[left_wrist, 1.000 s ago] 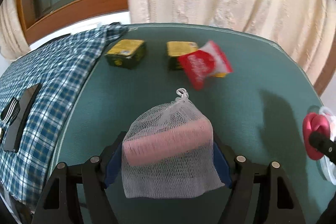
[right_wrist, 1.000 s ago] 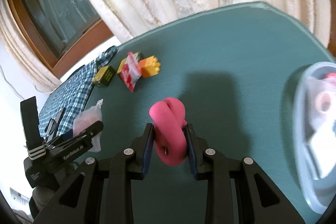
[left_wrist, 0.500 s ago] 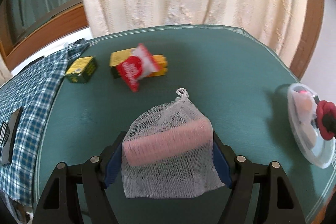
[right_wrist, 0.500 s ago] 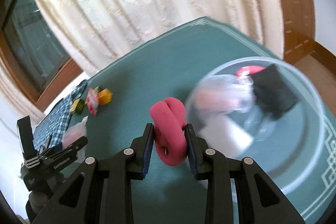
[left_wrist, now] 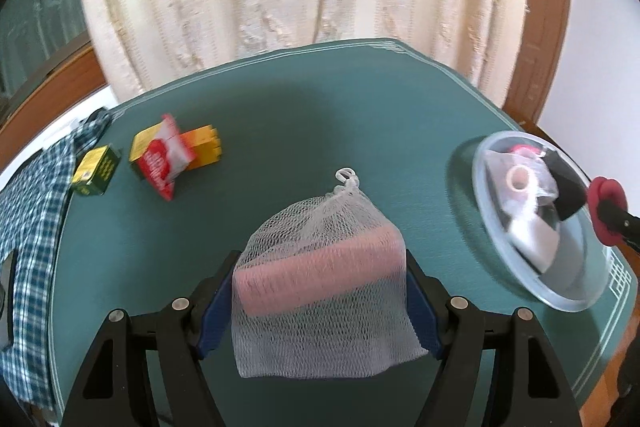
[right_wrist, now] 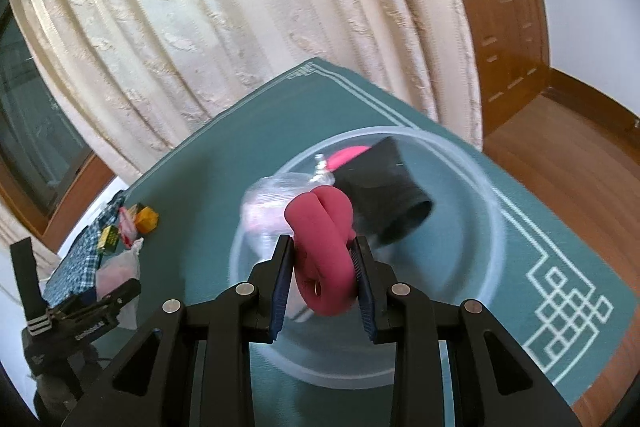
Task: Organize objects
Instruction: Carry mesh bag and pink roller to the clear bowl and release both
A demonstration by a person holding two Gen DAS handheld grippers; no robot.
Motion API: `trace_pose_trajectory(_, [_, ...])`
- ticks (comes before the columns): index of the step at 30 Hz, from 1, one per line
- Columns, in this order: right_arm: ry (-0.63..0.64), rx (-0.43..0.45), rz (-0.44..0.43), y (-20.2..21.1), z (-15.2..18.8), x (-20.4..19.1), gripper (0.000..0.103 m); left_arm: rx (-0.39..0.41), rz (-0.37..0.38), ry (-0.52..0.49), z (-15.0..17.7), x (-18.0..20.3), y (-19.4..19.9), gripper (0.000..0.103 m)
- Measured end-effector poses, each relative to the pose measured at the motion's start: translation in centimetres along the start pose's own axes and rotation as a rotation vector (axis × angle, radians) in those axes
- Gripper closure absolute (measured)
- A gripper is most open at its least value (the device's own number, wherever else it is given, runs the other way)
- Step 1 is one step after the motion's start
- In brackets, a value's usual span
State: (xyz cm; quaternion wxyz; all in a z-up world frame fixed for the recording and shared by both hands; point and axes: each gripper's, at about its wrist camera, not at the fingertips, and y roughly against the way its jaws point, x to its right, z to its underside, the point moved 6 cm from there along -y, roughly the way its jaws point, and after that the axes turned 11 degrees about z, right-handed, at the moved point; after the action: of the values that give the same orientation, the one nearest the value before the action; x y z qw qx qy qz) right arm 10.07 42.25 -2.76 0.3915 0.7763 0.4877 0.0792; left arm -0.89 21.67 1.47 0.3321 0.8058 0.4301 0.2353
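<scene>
Both grippers have swung toward the bowl (right_wrist: 472, 163): right gripper (right_wrist: 323, 261) clamps a pink roll (right_wrist: 320, 227) over it, left gripper (left_wrist: 320, 291) clamps a mesh bag (left_wrist: 320, 267); boxes (left_wrist: 96, 171) lie well apart.

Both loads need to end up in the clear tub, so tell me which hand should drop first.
Right. Its tongs, shut on the pink knotted item, hang over the clear tub. The left tongs, gripping the mesh bag, are off to the tub's side.

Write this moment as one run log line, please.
left hand-held gripper: shut on mesh bag | right hand-held gripper: shut on pink band, above clear bowl
</scene>
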Motion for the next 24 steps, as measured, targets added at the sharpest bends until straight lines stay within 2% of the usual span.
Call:
trace_pose_trajectory(10, [-0.043, -0.016, 0.087, -1.1, -0.3, 4.1, 0.072, -0.012, 0.064, -0.074, -1.3, 4.6, -0.8, 0.025])
trace_pose_trajectory(21, [-0.062, -0.011, 0.134, -2.4, -1.0, 6.0, 0.071, -0.019, 0.100, -0.123, -2.2, 7.7, -1.4, 0.025])
trace_pose_trajectory(24, [-0.072, -0.006, 0.121, -2.4, -1.2, 6.2, 0.063, -0.025, 0.107, -0.139, -2.3, 8.6, -1.7, 0.025])
